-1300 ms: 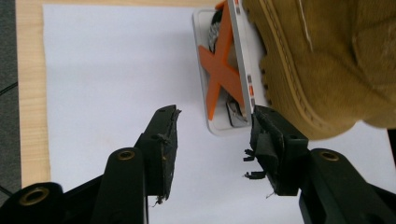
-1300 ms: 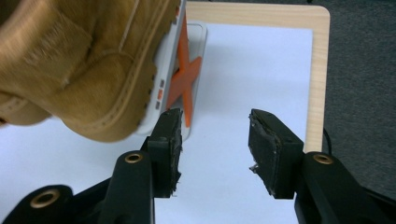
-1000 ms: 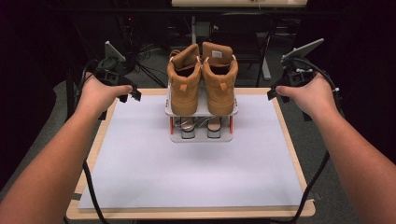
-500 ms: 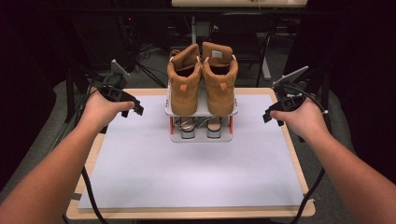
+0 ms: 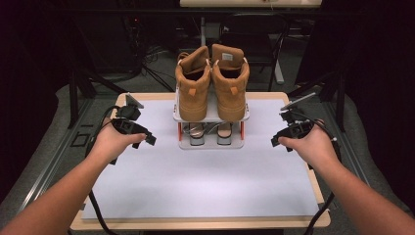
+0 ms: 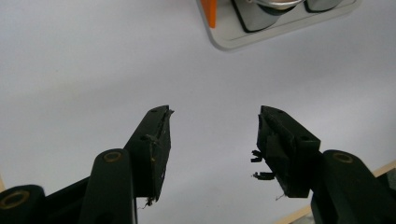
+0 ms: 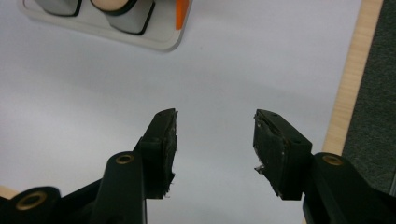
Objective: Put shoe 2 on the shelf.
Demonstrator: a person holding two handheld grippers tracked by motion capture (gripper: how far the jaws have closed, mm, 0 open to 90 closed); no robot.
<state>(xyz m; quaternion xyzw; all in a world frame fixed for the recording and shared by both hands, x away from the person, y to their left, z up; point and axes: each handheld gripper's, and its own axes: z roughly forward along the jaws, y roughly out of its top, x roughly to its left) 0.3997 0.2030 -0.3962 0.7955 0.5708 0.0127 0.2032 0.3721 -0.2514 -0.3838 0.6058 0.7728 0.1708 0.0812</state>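
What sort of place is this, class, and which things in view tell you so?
Probably a lab or recording studio, not a home: black curtains ring a wooden table topped with a white mat, cables trail across the grey floor, and tan suede boots sit staged on a small white two-tier rack.

A dark chair and cables sit behind the table.

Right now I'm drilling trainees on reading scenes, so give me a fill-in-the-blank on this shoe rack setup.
1. The tan boots stand on the rack's ____ shelf.
2. The jaws of both hand-held grippers, left and right, are ____.
3. The rack stands on a ____ mat.
4. Between its jaws, each hand-held gripper holds ____.

Missing words: top; open; white; nothing
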